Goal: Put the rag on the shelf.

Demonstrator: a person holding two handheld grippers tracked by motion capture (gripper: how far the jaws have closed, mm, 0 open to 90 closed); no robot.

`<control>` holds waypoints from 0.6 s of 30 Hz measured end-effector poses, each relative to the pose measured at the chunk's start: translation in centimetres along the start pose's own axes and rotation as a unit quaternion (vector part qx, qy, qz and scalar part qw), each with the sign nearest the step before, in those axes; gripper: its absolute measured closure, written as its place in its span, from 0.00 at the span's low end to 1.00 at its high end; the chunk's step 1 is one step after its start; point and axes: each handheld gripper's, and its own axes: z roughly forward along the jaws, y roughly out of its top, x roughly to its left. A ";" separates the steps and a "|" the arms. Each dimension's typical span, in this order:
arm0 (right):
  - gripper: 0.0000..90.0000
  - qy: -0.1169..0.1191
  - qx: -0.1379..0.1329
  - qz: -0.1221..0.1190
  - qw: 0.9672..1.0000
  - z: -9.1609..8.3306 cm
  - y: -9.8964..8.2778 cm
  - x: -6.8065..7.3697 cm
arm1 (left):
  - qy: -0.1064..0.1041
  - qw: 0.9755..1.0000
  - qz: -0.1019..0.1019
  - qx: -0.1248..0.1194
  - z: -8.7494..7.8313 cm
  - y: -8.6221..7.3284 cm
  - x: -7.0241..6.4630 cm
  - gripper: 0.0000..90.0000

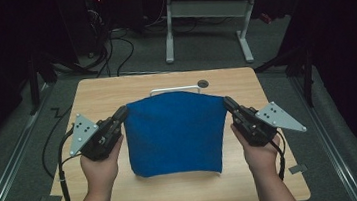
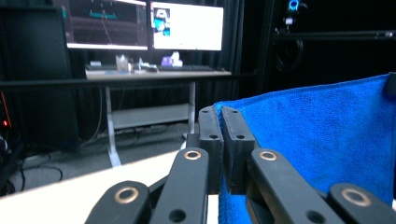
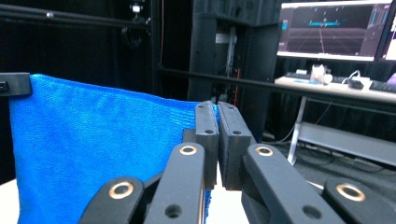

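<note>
A blue cloth [image 1: 172, 134] hangs stretched between my two grippers above the wooden table [image 1: 95, 96], its lower edge near the table's front. My left gripper [image 1: 123, 113] is shut on the cloth's upper left corner. My right gripper [image 1: 228, 103] is shut on the upper right corner. In the left gripper view the jaws [image 2: 221, 114] pinch the cloth [image 2: 317, 130], which spreads to the right. In the right gripper view the jaws [image 3: 217, 108] clamp the cloth [image 3: 93, 154] spreading to the left, with the other gripper's tip [image 3: 14, 84] at its far corner.
A white handle-like frame [image 1: 175, 89] and a round grommet [image 1: 203, 83] sit behind the cloth on the table. Beyond the table stand a white-legged desk [image 1: 208, 17], monitors [image 2: 187, 25] and cables on the floor [image 1: 111, 52].
</note>
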 end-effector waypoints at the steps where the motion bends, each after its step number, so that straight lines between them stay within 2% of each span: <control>1: 0.98 -0.001 -0.005 -0.002 1.000 0.1 0.3 -0.1 | 0.001 1.000 0.002 -0.004 0.2 0.3 0.0 0.98; 4: 0.98 -0.003 -0.012 -0.002 1.000 0.6 1.3 -0.3 | 0.003 1.000 0.003 -0.015 0.6 1.0 0.2 0.98; 7: 0.98 -0.004 -0.020 -0.001 1.000 0.9 1.9 -0.5 | 0.005 1.000 -0.007 -0.019 1.3 1.8 0.7 0.98; 9: 0.98 -0.003 -0.023 -0.001 1.000 1.1 2.3 -0.6 | 0.005 1.000 -0.004 -0.019 1.6 2.2 0.7 0.98; 16: 0.98 -0.003 -0.019 -0.002 1.000 2.0 3.3 -1.3 | 0.010 1.000 0.004 -0.019 2.8 3.1 1.4 0.98; 18: 0.98 -0.005 -0.016 0.001 1.000 2.4 3.5 -1.7 | 0.011 1.000 -0.003 -0.019 3.2 3.3 1.8 0.98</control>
